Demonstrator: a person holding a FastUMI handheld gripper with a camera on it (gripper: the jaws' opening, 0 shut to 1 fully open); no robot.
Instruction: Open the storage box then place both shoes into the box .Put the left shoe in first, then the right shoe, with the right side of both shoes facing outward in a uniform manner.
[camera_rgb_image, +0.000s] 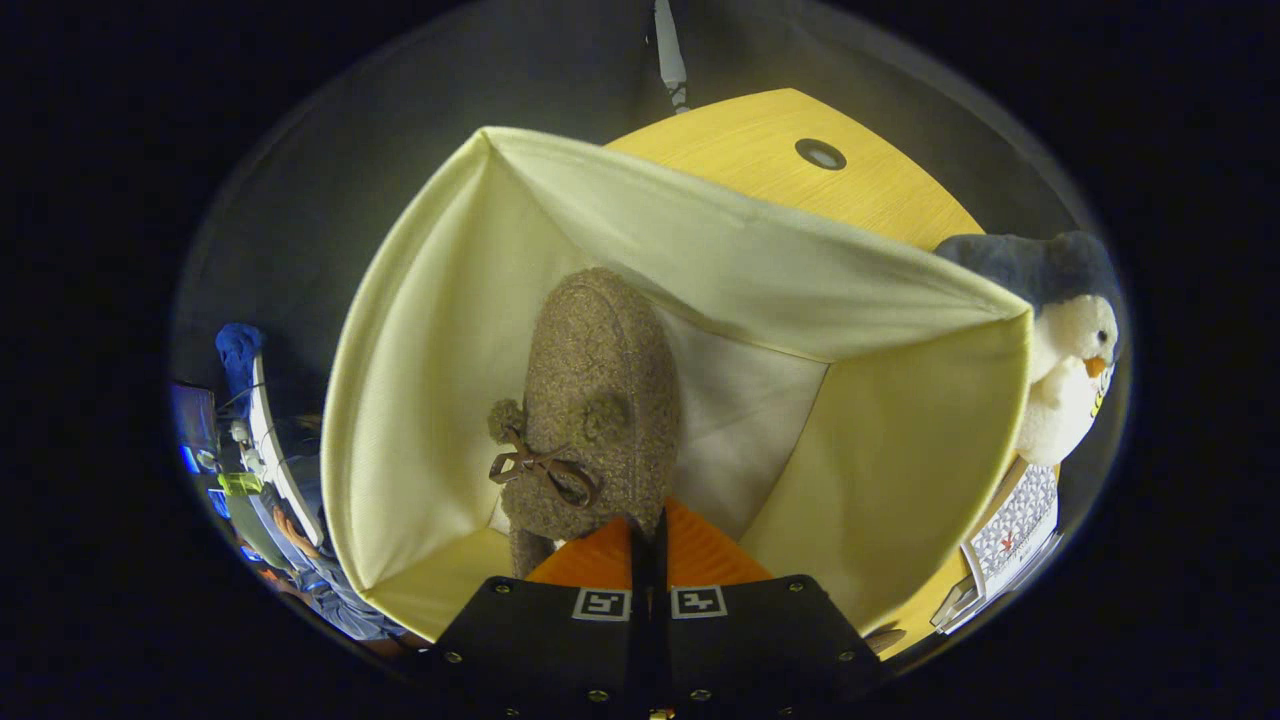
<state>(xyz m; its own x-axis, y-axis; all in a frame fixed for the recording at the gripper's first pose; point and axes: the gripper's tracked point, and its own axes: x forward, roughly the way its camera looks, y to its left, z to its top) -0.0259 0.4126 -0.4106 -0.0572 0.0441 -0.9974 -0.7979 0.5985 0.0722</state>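
Directly ahead of the hand-held gripper (647, 535), a brown, fuzzy boucle-textured shoe (598, 400) is seen hanging toe-down inside the open pale yellow fabric storage box (430, 330). The shoe is trimmed with a thin brown leather bow and two small pompoms on its upper. The gripper's fingers are pressed nearly together, apparently pinching the shoe's near rim, though the contact itself is hidden. The box's far flap is folded inward over the opening. A light wooden bench (800, 160) lies beyond the box, and a grey and white plush penguin (1070, 340) is placed just right of it.
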